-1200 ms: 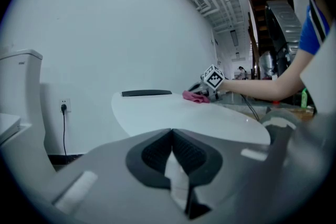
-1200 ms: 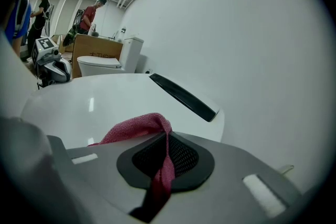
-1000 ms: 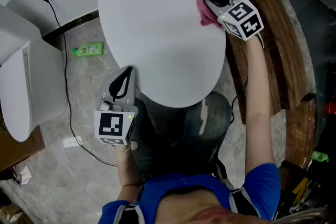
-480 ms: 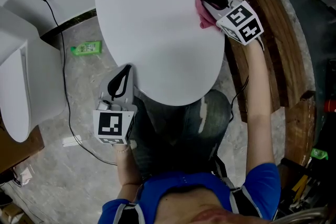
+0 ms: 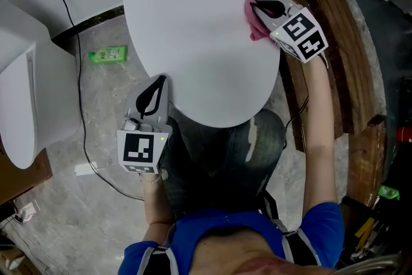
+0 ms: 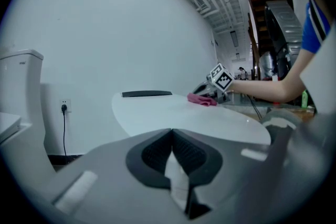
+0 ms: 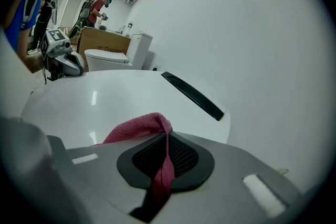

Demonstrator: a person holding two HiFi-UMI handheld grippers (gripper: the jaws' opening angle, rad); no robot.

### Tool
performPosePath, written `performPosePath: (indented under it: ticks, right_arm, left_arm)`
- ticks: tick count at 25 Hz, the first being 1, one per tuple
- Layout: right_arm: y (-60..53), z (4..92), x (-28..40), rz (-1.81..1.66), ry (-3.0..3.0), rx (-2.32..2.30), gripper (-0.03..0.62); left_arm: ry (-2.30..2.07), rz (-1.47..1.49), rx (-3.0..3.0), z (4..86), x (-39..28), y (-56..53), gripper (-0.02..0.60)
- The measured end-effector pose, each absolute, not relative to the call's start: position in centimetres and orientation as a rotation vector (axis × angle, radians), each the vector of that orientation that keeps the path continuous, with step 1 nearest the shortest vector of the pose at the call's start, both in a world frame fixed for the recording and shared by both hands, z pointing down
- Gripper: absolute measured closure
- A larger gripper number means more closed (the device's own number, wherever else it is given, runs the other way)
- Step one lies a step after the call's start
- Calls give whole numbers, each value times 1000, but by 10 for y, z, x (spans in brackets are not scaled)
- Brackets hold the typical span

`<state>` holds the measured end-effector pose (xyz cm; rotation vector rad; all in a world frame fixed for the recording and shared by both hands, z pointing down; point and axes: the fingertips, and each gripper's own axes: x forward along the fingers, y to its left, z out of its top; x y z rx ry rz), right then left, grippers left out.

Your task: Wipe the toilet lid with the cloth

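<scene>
At the right edge of the glossy white oval toilet lid (image 5: 193, 35), the right gripper (image 5: 255, 7) is clamping a nubby pink cloth (image 5: 259, 29); the left gripper (image 5: 159, 82) is hovering closed, empty.

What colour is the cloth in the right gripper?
Pink-red; the cloth shows best in the right gripper view, clamped by the right gripper.

Blue shirt (image 5: 219, 238), dark jeans (image 5: 215, 161); left gripper (image 5: 160, 79) and right gripper (image 5: 252, 4) grey.
</scene>
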<state>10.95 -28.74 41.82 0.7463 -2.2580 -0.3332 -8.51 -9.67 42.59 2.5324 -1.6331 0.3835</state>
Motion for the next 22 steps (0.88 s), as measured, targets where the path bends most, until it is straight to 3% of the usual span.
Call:
performPosePath:
  ticks: [22]
  right_arm:
    - [-256, 415, 19, -411, -2231, 513, 586]
  left_arm:
    - [-1633, 334, 2534, 425, -87, -96, 578]
